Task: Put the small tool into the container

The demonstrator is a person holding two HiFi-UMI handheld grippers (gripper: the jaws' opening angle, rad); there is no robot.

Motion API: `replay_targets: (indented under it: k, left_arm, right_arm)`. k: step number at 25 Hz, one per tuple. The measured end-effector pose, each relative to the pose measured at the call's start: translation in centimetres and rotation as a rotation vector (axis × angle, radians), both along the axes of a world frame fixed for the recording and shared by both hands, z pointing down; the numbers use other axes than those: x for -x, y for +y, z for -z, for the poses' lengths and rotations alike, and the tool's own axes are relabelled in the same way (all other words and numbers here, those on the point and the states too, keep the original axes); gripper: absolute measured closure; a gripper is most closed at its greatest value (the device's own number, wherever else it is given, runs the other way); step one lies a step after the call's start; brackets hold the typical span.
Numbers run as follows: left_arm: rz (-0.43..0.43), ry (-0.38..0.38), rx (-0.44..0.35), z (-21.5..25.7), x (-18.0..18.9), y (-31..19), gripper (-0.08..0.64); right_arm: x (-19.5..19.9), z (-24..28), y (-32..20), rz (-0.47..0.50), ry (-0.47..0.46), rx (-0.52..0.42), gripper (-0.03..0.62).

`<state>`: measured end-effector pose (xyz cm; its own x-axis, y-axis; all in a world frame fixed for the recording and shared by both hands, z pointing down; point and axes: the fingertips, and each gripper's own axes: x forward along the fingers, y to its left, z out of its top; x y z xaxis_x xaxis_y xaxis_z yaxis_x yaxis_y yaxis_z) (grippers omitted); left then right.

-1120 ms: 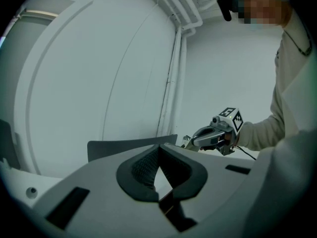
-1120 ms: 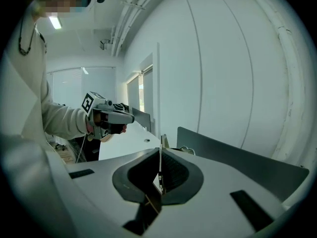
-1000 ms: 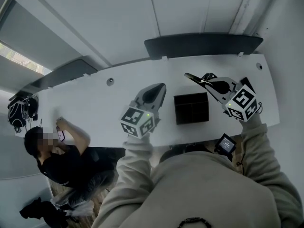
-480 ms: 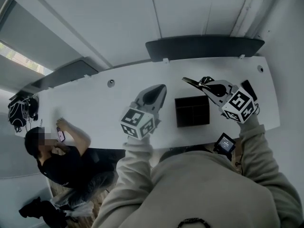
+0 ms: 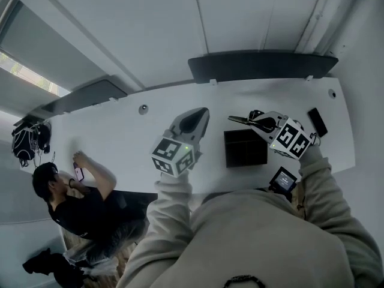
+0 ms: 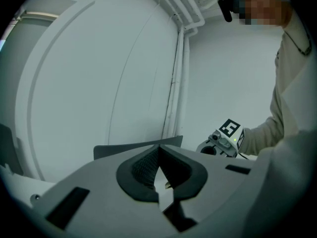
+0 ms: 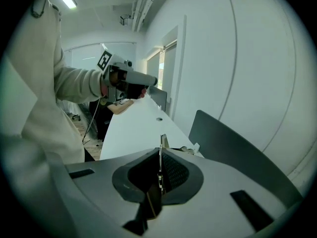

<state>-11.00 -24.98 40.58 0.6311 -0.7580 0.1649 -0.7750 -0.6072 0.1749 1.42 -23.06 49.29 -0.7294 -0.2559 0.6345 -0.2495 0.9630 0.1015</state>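
Currently the right hand-held gripper [image 7: 159, 168] is clamped tight on the small tool [image 5: 239, 120], holding it over the counter [image 5: 120, 137] just past the far side of the black divided container [image 5: 245, 148], which sits near the counter's front edge. The left hand-held gripper [image 6: 158, 155], jaws together and empty, is beside the container.

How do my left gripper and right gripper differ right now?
The right gripper is shut on the small tool, a thin metal piece sticking out past its tips; the left gripper is shut on nothing. In the head view the right gripper points leftward beside the black container's far edge; the left gripper points ahead, toward the far side of the white table, left of the container. Both are over that table.
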Motion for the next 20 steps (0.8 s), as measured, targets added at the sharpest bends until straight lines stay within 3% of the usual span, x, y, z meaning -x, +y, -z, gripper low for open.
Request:
replay_targets:
  k: [20]
  left_arm:
    - [0.016,0.010,0.037,-2.1,2.1,-2.3,0.565]
  right_arm:
    - [0.8,-9.0,-0.1,0.073,0.139,0.120,0.571]
